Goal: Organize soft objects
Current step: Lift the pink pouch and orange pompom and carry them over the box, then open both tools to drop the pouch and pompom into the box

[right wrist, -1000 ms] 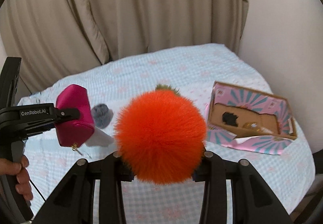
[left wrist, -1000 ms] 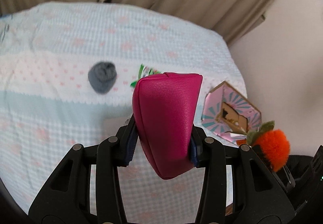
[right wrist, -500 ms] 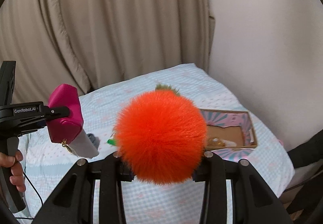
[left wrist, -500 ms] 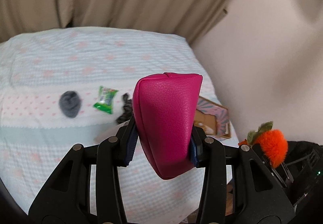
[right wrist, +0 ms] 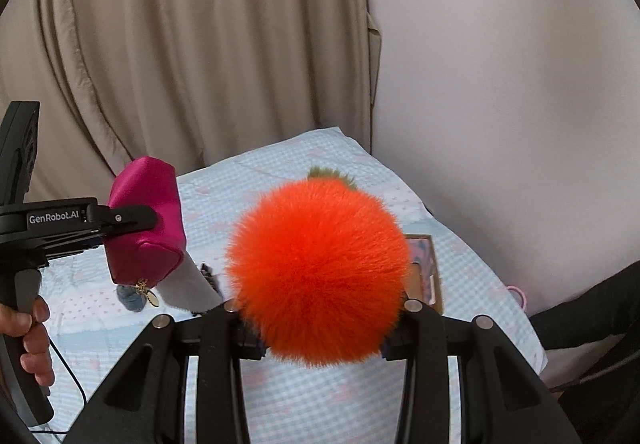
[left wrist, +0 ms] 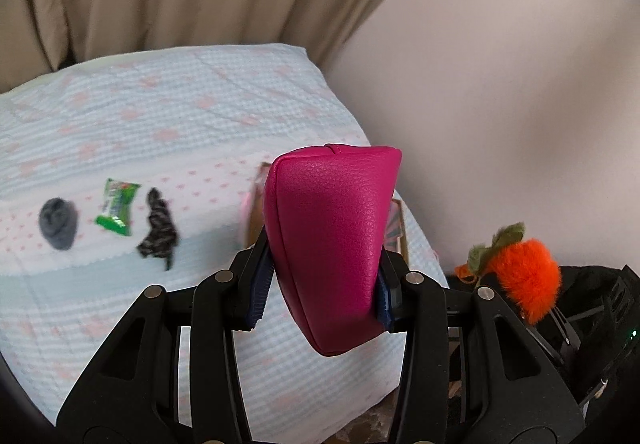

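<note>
My left gripper (left wrist: 322, 294) is shut on a magenta leather pouch (left wrist: 332, 236), held high above the bed; the pouch also shows in the right wrist view (right wrist: 146, 219). My right gripper (right wrist: 320, 332) is shut on a fluffy orange pompom fruit (right wrist: 318, 268) with a green leaf top; the pompom also shows in the left wrist view (left wrist: 524, 276). On the bedspread lie a grey sock ball (left wrist: 58, 224), a green snack packet (left wrist: 116, 205) and a dark crumpled cloth (left wrist: 158, 230). A pink patterned box (right wrist: 424, 268) is mostly hidden behind the held things.
The bed has a pale blue and pink checked cover (left wrist: 160, 115). Beige curtains (right wrist: 200, 43) hang behind it and a plain wall (right wrist: 500, 83) stands on the right. A person's dark sleeve (right wrist: 592, 308) is at the right edge.
Both grippers have risen and drawn back from the bed, still holding the pouch and pompom. The bed looks smaller and farther; the box is now mostly covered.
</note>
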